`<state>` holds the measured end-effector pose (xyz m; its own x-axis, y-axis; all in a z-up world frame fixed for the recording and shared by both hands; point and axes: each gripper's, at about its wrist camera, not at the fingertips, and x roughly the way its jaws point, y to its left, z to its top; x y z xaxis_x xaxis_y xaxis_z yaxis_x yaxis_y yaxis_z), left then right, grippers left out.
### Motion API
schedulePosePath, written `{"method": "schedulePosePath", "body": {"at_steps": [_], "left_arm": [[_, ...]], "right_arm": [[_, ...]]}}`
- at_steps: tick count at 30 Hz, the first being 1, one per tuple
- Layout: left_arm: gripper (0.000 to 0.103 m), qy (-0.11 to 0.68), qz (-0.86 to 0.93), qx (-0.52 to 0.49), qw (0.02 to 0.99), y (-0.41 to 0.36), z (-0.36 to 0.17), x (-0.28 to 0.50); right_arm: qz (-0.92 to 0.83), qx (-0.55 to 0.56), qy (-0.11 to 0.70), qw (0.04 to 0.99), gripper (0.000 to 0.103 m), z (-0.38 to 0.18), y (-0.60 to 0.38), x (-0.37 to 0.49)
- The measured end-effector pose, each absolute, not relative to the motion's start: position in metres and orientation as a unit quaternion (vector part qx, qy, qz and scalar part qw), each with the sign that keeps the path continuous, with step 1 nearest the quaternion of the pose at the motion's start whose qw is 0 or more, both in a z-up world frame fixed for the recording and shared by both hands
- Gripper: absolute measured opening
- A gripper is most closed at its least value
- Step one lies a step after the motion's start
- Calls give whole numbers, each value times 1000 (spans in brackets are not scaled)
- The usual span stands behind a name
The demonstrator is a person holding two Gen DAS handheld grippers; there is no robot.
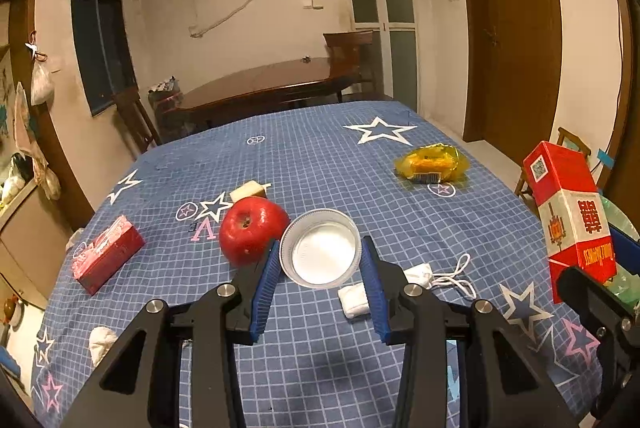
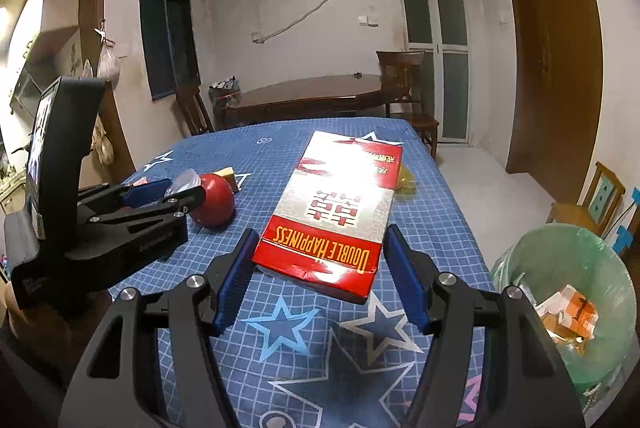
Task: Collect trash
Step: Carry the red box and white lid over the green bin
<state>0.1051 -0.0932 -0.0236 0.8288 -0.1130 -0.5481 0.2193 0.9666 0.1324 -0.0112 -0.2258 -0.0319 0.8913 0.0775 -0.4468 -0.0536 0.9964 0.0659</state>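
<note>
Clear plastic lid, white inside, sits clamped between the blue pads of my left gripper, jaws partway closed on its rim, lifted above the blue star-print tablecloth. Left wrist view, itemised: red apple just left of the lid and behind it; small red packet further left; crumpled white tissue below the lid on the cloth; yellow wrapper well beyond, to the right; red-and-white carton at the right edge. Right wrist view, itemised: my right gripper has that carton, marked DOUBLE HAPPINESS, wedged between its widely spread pads, held up off the cloth; green-lined bin low right, beside the table, scraps inside; left gripper at left, carrying the lid near the apple.
</note>
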Motion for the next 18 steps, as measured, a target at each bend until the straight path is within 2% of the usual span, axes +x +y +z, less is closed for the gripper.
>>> {"method": "schedulePosePath", "body": {"at_steps": [8, 18], "left_arm": [[42, 258, -107, 114, 953, -118, -14, 97], [42, 229, -197, 142, 943, -203, 2, 97]], "right_arm": [[7, 15, 211, 977, 61, -22, -233, -25], [-95, 25, 180, 979, 61, -1, -301, -49]]}}
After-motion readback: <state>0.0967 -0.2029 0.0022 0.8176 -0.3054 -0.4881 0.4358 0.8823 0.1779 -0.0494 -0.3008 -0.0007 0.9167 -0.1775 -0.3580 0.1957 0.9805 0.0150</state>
